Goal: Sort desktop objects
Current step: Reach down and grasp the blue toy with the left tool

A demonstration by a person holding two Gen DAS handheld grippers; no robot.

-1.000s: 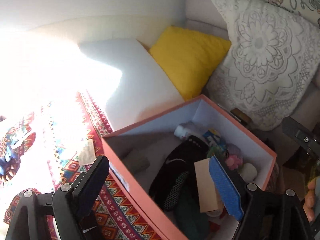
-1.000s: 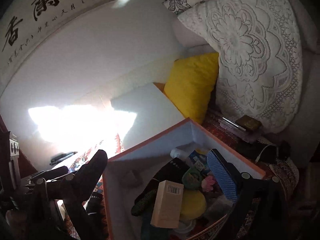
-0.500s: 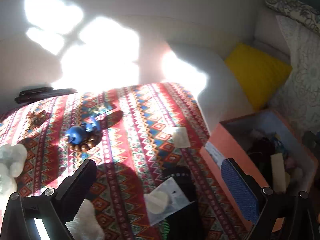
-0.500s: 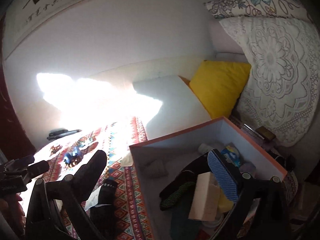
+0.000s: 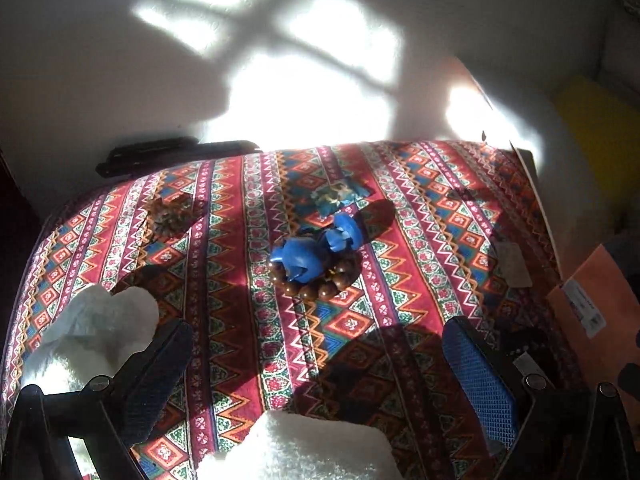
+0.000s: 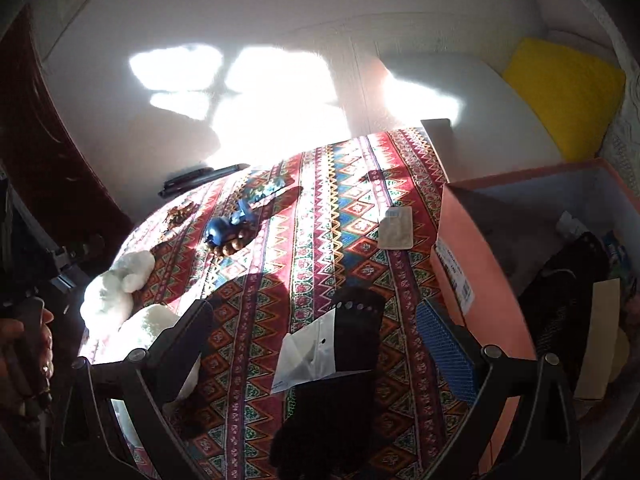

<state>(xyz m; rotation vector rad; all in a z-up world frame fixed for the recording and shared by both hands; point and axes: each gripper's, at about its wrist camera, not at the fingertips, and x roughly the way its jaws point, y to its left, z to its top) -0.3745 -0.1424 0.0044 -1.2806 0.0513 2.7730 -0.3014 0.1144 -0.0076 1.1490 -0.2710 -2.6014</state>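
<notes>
Left gripper (image 5: 316,364): jaws spread wide and empty, held over the patterned cloth (image 5: 224,320) that covers the table. Near its left finger lies a white plush toy (image 5: 100,324); a second white fluffy item (image 5: 304,452) sits at the near edge between the fingers. Farther out, at the middle of the cloth, a blue figurine (image 5: 308,256) rests on a ring of brown wooden beads (image 5: 320,284). Beyond it lies a small blue-green printed packet (image 5: 340,196), and to the far left a brown dried cluster (image 5: 168,216). A flat beige sachet (image 5: 514,264) lies to the right, near the orange box (image 5: 592,292). A black elongated object (image 5: 172,152) lies along the far edge, against the sunlit wall.

Right gripper (image 6: 316,332): jaws likewise wide apart, holding nothing. Between its fingers a black sock (image 6: 340,396) lies on the cloth, with a clear plastic bag (image 6: 308,352) overlapping its left side. To the right stands the orange box (image 6: 472,280), open, containing dark fabric, a tan carton (image 6: 600,336) and other small items too indistinct to name. A yellow cushion (image 6: 560,88) lies at far right. A hand (image 6: 28,344) grips the other tool at the left margin.
</notes>
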